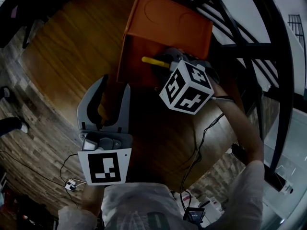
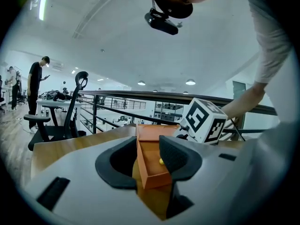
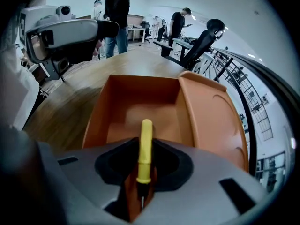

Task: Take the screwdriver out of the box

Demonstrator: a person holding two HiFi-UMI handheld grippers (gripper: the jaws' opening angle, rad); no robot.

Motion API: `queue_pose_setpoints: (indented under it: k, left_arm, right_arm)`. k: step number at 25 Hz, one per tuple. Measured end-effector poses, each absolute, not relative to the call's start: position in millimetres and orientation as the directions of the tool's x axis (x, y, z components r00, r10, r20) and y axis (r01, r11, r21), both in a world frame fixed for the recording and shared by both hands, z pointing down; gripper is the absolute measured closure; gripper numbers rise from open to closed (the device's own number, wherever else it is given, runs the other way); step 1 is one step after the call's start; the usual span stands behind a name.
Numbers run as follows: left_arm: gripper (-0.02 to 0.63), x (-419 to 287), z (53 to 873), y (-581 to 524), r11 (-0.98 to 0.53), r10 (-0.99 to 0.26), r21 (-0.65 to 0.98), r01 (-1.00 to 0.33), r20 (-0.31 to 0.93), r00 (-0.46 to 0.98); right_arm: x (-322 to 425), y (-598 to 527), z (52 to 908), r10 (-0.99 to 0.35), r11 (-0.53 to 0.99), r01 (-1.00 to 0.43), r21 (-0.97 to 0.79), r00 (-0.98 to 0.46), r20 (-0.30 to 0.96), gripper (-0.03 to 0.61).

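An orange box (image 1: 144, 56) stands with its lid (image 1: 170, 20) folded back on the round wooden table (image 1: 72, 47). In the right gripper view, the yellow-handled screwdriver (image 3: 144, 146) lies between the jaws of my right gripper (image 3: 144, 153), which is shut on it over the box's near wall (image 3: 96, 121). The head view shows the yellow handle (image 1: 154, 61) sticking out left of that gripper's marker cube (image 1: 186, 87). My left gripper (image 1: 114, 86) hangs open and empty over the table, just short of the box. Its own view shows the box (image 2: 152, 165) beyond the open jaws.
A black metal railing (image 1: 249, 56) runs close behind the table's far right edge. A thin cable (image 1: 201, 143) trails across the table by my right arm. An office chair (image 2: 70, 111) and standing people (image 2: 35, 86) are farther off. The table edge (image 1: 33, 90) curves at the left.
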State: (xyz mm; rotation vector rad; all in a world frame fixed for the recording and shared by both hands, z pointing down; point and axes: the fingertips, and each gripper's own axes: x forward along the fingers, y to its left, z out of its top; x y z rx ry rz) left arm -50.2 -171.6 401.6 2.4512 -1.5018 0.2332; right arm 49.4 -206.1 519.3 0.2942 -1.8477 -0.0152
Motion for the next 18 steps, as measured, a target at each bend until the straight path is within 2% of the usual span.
queue_pose_setpoints:
  k: [8,18]
  left_arm:
    - [0.471,-48.2,409.5,-168.8,-0.433,-0.843,0.151,-0.889,0.281,0.459]
    - [0.471,-53.2,407.3,-173.2,-0.434,-0.845,0.148,-0.889,0.276,0.459]
  right_arm:
    - [50.4,-200.2,521.1,-0.216,0.97,-0.16,0.182,-0.235,0.948,0.499]
    - [46.9,-203.9,524.0,-0.235,0.963,-0.186,0.195,-0.227,0.945,0.503]
